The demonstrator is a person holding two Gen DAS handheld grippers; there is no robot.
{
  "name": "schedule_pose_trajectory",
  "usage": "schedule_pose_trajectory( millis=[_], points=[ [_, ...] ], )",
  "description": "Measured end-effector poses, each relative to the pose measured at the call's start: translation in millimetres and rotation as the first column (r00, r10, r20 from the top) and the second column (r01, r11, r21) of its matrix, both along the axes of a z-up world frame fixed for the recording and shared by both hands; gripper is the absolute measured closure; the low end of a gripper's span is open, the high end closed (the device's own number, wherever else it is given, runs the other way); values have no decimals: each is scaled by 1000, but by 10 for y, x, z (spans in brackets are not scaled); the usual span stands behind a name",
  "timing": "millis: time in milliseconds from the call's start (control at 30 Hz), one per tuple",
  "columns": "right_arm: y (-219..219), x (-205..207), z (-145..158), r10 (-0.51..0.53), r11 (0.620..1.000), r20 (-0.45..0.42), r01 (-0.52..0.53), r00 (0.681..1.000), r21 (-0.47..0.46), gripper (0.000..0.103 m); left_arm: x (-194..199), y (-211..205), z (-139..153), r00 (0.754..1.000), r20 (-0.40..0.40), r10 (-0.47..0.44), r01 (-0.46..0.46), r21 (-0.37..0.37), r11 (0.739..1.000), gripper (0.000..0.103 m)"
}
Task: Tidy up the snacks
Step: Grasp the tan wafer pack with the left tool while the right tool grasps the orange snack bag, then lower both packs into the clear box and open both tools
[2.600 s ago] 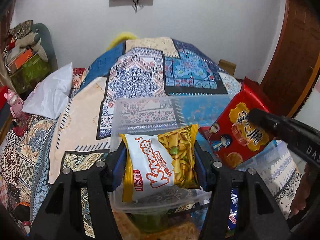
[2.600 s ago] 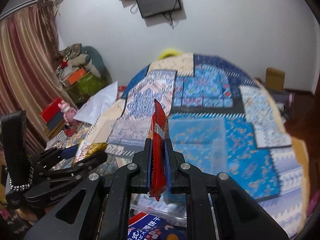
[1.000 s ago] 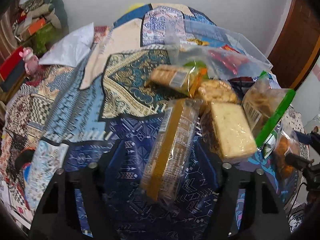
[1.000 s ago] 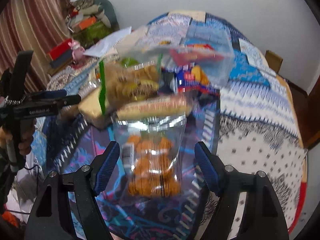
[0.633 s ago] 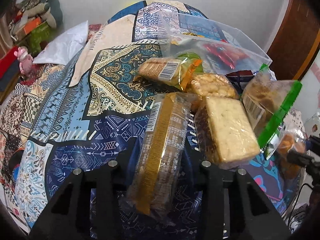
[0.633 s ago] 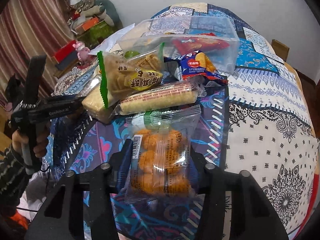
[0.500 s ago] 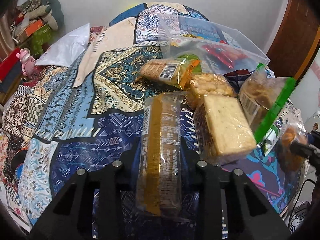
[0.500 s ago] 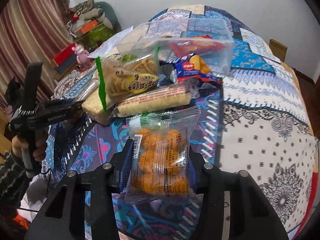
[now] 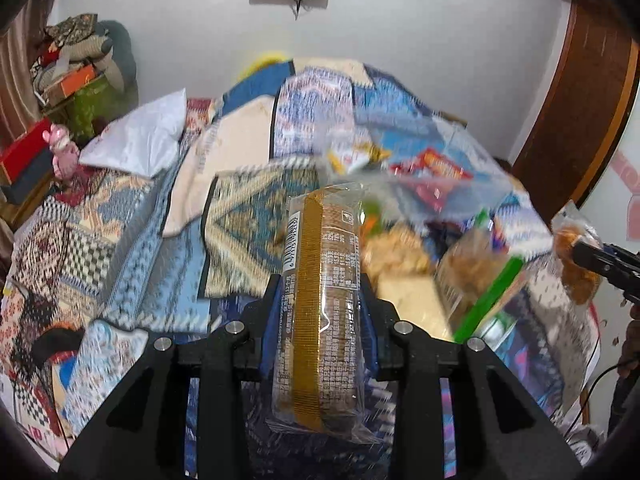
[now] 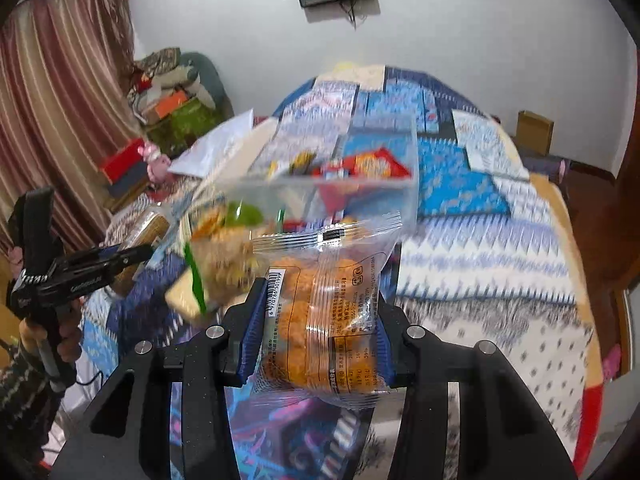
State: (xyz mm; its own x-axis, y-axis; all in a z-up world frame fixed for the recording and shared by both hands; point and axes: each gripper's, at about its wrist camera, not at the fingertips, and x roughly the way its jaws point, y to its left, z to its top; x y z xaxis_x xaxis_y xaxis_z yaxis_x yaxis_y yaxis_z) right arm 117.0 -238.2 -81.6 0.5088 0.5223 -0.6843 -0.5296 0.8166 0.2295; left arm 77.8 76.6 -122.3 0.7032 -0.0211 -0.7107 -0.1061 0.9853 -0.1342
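Observation:
My left gripper (image 9: 320, 300) is shut on a long brown and gold biscuit pack (image 9: 320, 304) and holds it upright above the bed. My right gripper (image 10: 316, 320) is shut on a clear bag of orange round snacks (image 10: 324, 312), also lifted; that bag shows at the right edge of the left wrist view (image 9: 576, 252). Ahead stands a clear plastic box (image 10: 360, 184) with a red pack (image 10: 368, 166) and a yellow pack inside. Loose snacks lie in front of it: a green-edged bag (image 10: 224, 264) and a pale cake pack (image 9: 408, 296).
A patchwork quilt (image 10: 480, 240) covers the bed. A white pillow (image 9: 140, 140) lies at the far left. Boxes and clutter (image 10: 168, 92) stack by the curtain. A wooden door (image 9: 580, 120) stands to the right. The left gripper shows in the right wrist view (image 10: 120, 260).
Both grippers have closed on their packs and lifted them off the quilt. Both views have swung up toward the clear box.

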Motion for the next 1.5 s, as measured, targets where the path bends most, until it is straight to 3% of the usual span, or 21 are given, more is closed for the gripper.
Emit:
schedule_pose_trajectory(
  millis=[300,533,1000,1500],
  points=[
    [135,428,242,-15,999,72,12,997,37,60,443,-42,389,996,92,-18,21,-34,999,69],
    [252,799,334,-33,998,91,27,995,61,61,879,-107,472,993,108,-39,41,-18,999,69],
    [519,1486,105,-54,997,56,52,997,51,60,1663,-216,186,997,30,-73,74,-44,996,69],
    [758,1730,-272,-33,998,-9,32,999,-63,59,2120,-384,-165,994,-75,-83,82,-14,997,67]
  ],
)
